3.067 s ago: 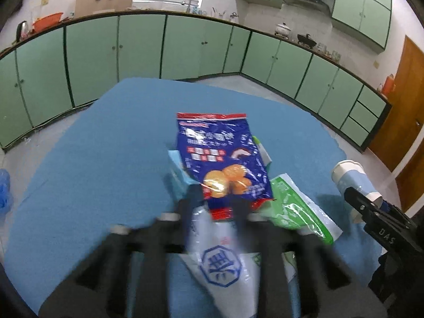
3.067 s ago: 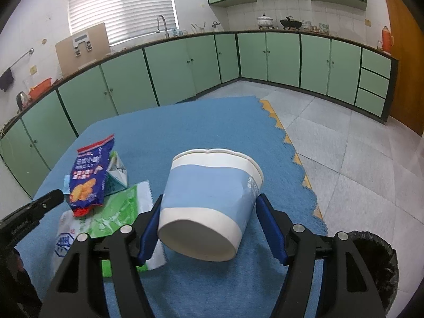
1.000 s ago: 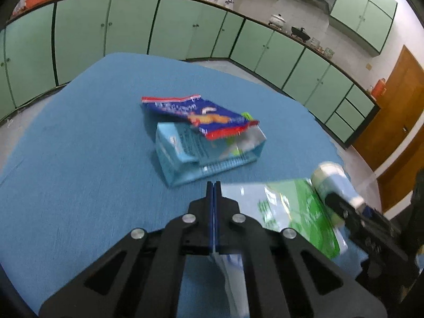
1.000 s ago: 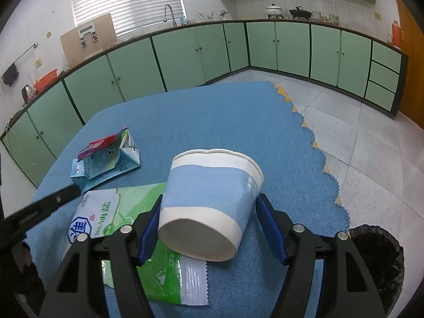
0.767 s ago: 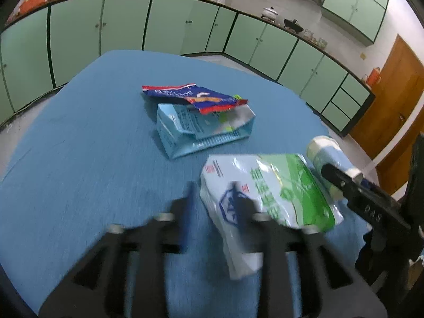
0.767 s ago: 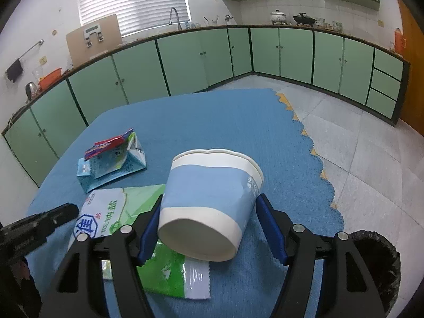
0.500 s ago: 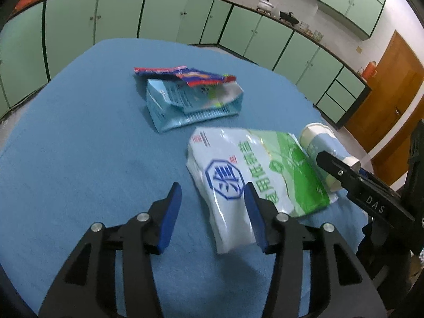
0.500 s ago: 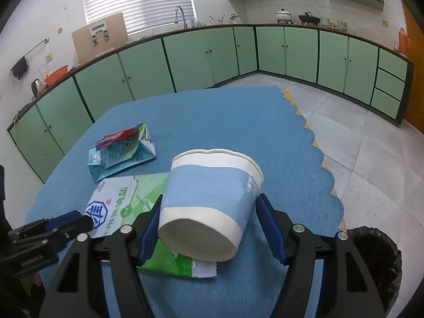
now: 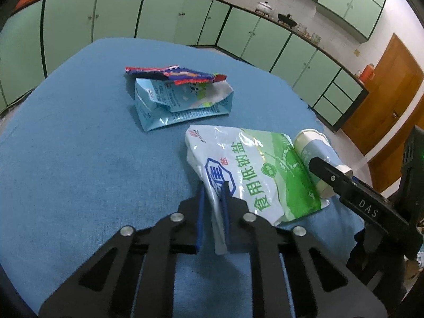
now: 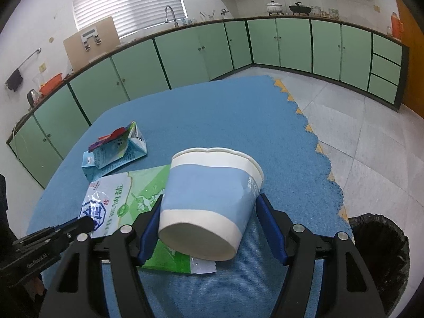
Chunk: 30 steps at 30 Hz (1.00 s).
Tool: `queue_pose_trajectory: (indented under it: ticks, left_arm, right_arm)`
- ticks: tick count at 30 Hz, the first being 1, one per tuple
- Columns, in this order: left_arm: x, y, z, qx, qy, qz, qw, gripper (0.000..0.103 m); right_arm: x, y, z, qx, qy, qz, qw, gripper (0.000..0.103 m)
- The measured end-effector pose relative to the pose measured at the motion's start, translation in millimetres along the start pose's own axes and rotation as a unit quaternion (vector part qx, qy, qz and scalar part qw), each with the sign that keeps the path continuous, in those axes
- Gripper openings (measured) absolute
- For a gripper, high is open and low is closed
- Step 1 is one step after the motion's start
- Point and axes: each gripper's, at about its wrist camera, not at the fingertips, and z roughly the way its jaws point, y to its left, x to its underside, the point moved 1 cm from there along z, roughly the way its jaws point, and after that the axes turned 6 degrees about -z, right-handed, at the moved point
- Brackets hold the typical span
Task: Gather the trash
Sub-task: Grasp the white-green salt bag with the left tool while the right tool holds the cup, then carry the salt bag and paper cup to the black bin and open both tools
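Since the frame half a sec back, L gripper [image 9: 213, 198] has just been closing, and its jaws now pinch the near edge of the salt bag [image 9: 254, 169], which lay loose between wide jaws then; snack wrapper and carton haven't moved.

L to R on the blue table cloth [image 9: 79, 145]: red/blue snack wrapper [image 9: 175, 75] draped on top of the flattened milk carton [image 9: 182, 103], both well apart from the grippers. Next, the green/white salt bag, lying flat, its near edge between the L pads, its far side touching the paper cup [image 10: 212, 201]. R gripper [image 10: 212, 228] is clamped wide across that cup, cup tilted, rim away from cam. Far R, on the floor beside the table: black-lined trash bin [image 10: 379, 249].

Step in hand (my read): L grip on the bag just made, cup already secured. Next move prob needs lifting the bag clear w/o it slipping, thin film, then swinging both to the bin.

Count: 1 wrapper, 1 carton, 1 bag, 1 cup, 1 bin, 2 grippers.
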Motion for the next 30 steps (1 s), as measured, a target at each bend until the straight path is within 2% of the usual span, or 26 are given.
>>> queue_pose_trajectory:
  ticks: [5, 15, 30]
  left_arm:
    - [-4.1, -8.8, -10.6, 0.001, -0.024, 0.009, 0.9997, 0.003]
    - [-15.3, -38.2, -31.0, 0.016, -0.062, 0.031, 0.9975, 0.002]
    - [-6.0, -109.9, -59.3, 0.056, -0.106, 0.096, 0.9881, 0.002]
  right_arm:
    - [-5.3, 4.4, -12.8, 0.009, -0.012, -0.017, 1.0, 0.066]
    - [-14.0, -1.6, -56.9, 0.018, -0.046, -0.019, 0.999, 0.065]
    - [-6.2, -34.6, -137.6, 0.057, -0.096, -0.003, 0.994, 0.065]
